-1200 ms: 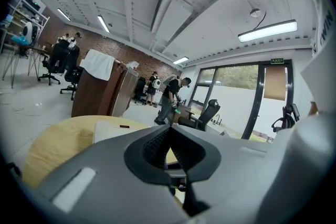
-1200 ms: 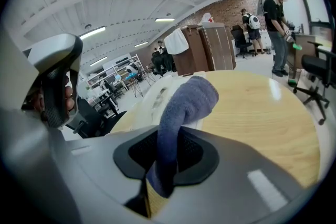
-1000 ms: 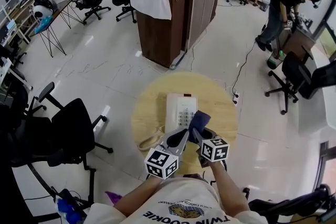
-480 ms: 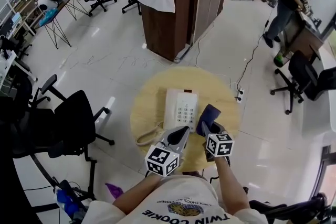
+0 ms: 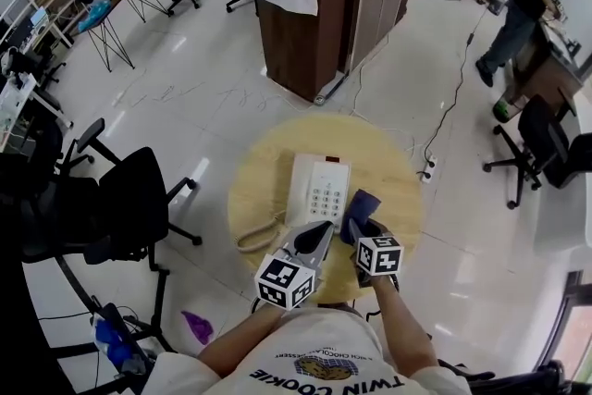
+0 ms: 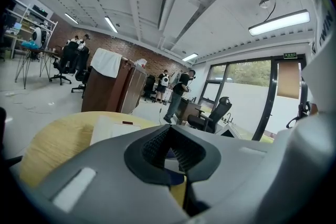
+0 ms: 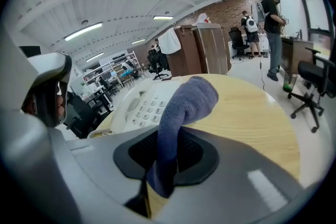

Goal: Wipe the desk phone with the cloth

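One soft, light cloth (image 7: 185, 105) stands pinched by its lower end in my right gripper (image 5: 359, 234), just beside the phone (image 5: 318, 191) on the round table (image 5: 264, 171), while my left gripper (image 6: 169, 136) is closed on nothing; the phone looks light enough to slide, and its curly cord (image 5: 259, 238) trails off its left side.

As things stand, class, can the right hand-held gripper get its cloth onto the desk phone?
Probably yes: the right hand-held gripper, shut on the blue cloth, is right beside the desk phone, with nothing between them.
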The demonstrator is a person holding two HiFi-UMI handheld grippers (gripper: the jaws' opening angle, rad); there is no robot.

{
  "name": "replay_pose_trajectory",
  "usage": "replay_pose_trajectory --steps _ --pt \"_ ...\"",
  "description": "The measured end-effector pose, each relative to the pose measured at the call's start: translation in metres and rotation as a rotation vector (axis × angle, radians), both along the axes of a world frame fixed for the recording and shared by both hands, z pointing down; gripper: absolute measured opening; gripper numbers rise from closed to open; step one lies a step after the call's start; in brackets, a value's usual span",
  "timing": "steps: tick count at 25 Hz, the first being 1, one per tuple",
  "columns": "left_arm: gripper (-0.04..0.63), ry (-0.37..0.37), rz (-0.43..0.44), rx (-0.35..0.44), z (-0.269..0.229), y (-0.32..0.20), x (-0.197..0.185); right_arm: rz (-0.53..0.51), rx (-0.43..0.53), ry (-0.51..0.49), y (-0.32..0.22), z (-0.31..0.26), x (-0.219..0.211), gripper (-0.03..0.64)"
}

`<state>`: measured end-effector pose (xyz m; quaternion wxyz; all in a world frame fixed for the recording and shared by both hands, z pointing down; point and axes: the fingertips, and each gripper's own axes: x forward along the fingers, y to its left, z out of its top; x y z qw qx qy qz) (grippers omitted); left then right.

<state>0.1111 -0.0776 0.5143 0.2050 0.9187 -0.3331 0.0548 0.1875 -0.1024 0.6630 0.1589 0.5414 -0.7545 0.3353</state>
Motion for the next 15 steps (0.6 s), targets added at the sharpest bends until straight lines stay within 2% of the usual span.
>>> replay_pose_trajectory --steps 7,11,15 --pt "-0.008 -0.009 -0.032 0.005 -0.001 -0.009 0.015 -0.034 -0.015 -0.025 -0.016 0.001 0.007 0.067" --pt "-0.008 -0.014 -0.065 0.017 -0.006 -0.015 0.015 -0.077 -0.007 -0.007 -0.032 -0.001 0.006 0.067" --pt "-0.008 -0.011 -0.072 0.009 -0.004 -0.016 0.009 -0.058 -0.021 -0.001 -0.045 0.003 0.013 0.067"
